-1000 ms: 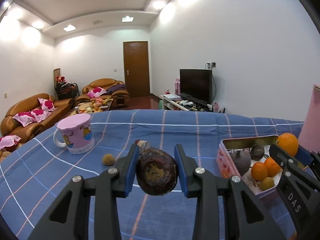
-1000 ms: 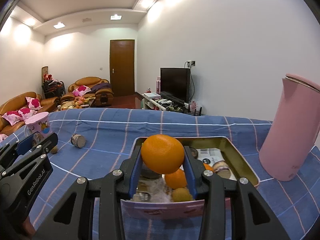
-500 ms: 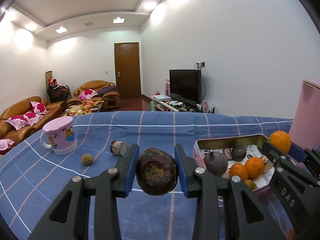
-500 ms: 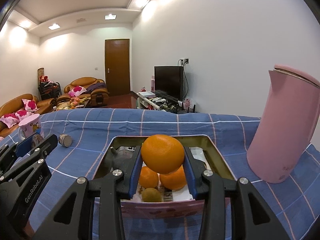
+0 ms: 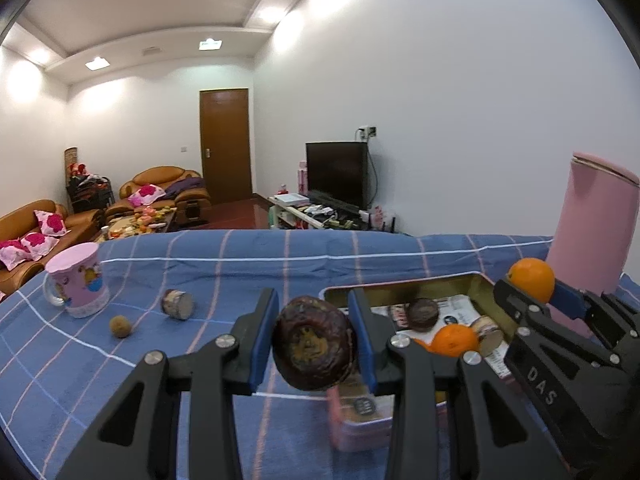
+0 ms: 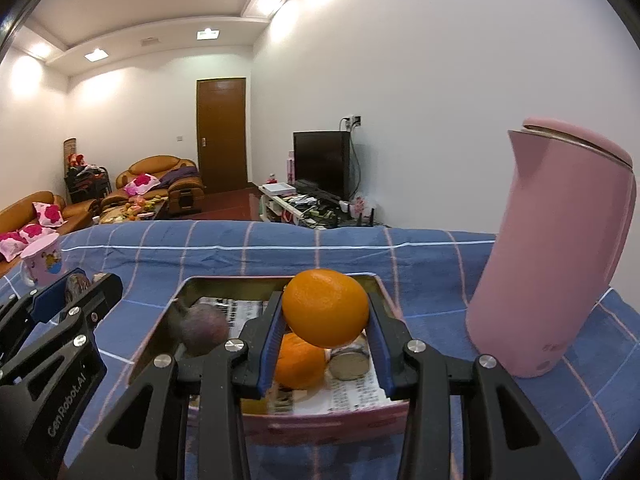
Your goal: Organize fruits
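My left gripper (image 5: 314,342) is shut on a dark brown wrinkled fruit (image 5: 314,348), held above the near left corner of the pink tin tray (image 5: 360,426). My right gripper (image 6: 325,320) is shut on an orange (image 6: 325,312), held above the tray (image 6: 320,420). The tray is lined with newspaper and holds another orange (image 6: 298,364), a dark purple fruit (image 6: 200,328) and a small round tin (image 6: 348,364). The orange in the right gripper also shows in the left wrist view (image 5: 531,280).
A tall pink kettle (image 6: 548,256) stands right of the tray. On the blue checked cloth to the left are a pink mug (image 5: 76,284), a small round tin on its side (image 5: 178,305) and a small brownish fruit (image 5: 121,326).
Both grippers have moved right and forward with their fruits. The left one now hangs over the tray's near left corner, the right one over the tray, closer to the kettle.
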`<control>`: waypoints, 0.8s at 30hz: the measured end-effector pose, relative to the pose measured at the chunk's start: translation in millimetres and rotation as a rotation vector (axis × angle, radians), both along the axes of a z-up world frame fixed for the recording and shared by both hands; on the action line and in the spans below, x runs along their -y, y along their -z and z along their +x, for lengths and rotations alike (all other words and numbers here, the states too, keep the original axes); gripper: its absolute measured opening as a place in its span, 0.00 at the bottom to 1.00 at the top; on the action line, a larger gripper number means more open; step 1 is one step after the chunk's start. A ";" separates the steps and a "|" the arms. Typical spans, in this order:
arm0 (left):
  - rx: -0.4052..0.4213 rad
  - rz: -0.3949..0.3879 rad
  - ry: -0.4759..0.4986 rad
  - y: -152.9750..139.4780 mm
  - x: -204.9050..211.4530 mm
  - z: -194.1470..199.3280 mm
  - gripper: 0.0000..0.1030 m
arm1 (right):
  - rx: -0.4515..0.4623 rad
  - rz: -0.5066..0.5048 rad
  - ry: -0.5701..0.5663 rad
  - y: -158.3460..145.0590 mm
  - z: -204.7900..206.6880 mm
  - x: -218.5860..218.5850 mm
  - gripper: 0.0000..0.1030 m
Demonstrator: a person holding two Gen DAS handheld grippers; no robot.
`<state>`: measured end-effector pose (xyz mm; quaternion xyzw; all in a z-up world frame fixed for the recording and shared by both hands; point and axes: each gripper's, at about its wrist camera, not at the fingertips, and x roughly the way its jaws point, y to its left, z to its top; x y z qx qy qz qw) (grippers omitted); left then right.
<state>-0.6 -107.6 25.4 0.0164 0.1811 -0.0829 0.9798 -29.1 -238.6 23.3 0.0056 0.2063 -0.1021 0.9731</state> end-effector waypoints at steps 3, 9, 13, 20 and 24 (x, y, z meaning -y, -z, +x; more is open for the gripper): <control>-0.005 -0.010 0.022 -0.6 8.6 4.1 0.37 | -0.001 -0.008 0.021 -0.2 1.4 6.2 0.40; -0.034 -0.037 0.058 1.2 25.1 18.0 0.37 | 0.012 0.001 0.068 -3.9 6.6 23.7 0.40; -0.062 -0.052 0.069 3.4 34.4 30.4 0.37 | 0.018 -0.006 0.093 -4.7 10.6 30.0 0.40; -0.098 -0.071 0.082 6.2 41.2 49.2 0.37 | 0.022 -0.012 0.106 -4.4 21.8 36.6 0.41; -0.124 -0.072 0.094 9.1 41.9 56.2 0.37 | -0.004 -0.012 0.081 -1.2 30.4 34.2 0.41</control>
